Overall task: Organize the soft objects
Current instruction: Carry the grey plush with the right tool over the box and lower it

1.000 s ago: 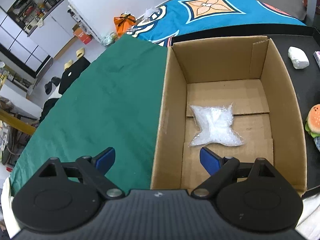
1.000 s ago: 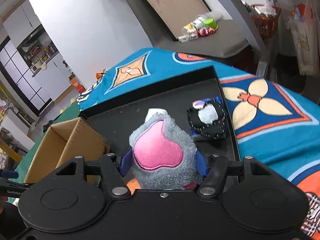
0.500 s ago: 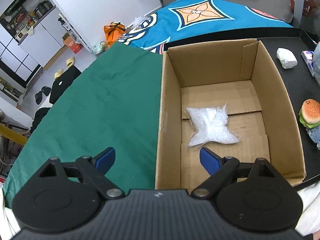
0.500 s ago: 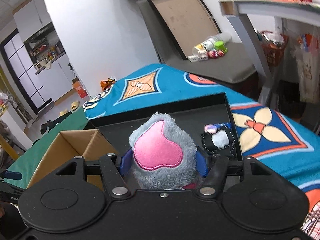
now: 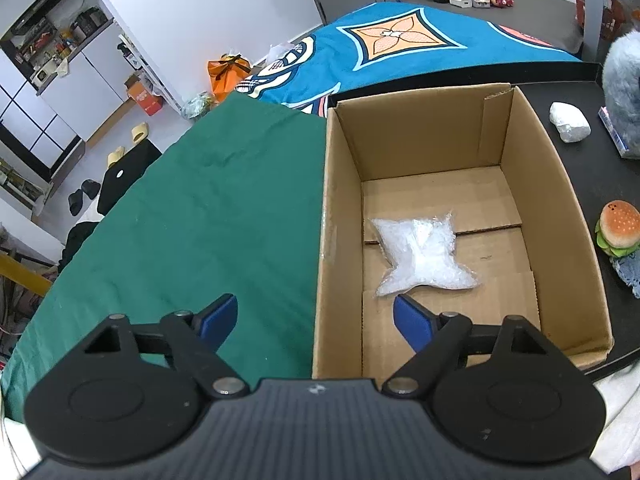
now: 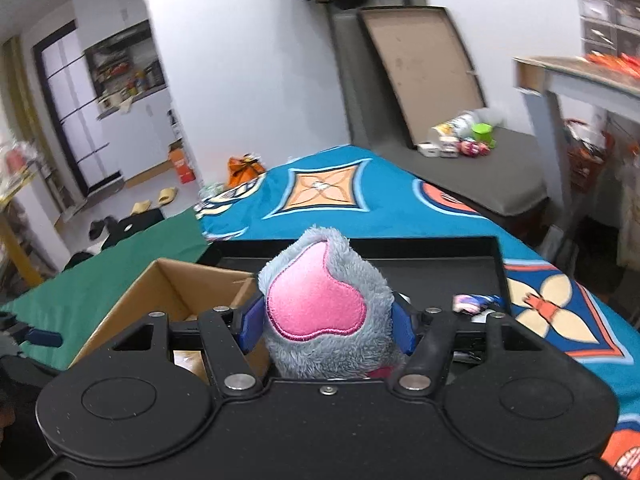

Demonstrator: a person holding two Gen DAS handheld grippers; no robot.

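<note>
Grey plush toy (image 6: 326, 304) with a pink heart-shaped patch sits between the blue pads of the right gripper (image 6: 326, 322); both pads press into its fur, so the jaws are pinching it; it is held up off the black tray (image 6: 440, 256), with the cardboard box (image 6: 168, 292) just to its left and lower in the right wrist view; the same grey fur shows at the far right edge of the left wrist view (image 5: 624, 92), beyond the box's right wall.

Inside the box (image 5: 340, 216), a clear plastic bag of white stuffing (image 5: 422, 258) lies flat on the bottom flaps, roughly mid-floor, apart from all four walls.

Left gripper (image 5: 316, 318) hangs over the box's near left corner; jaws spread wide and closing; no object is gripped, though the box's left wall runs up between them; one blue pad over the green cloth (image 5: 192, 216), the other over the box floor just short of the bag.

On the tray right of the box: a white lump (image 5: 570, 122) near the far end; a small burger toy (image 5: 618, 228) nearer, resting on something pale blue (image 5: 632, 270).

Blue patterned blanket (image 6: 360, 204) lies under and beyond the tray.
</note>
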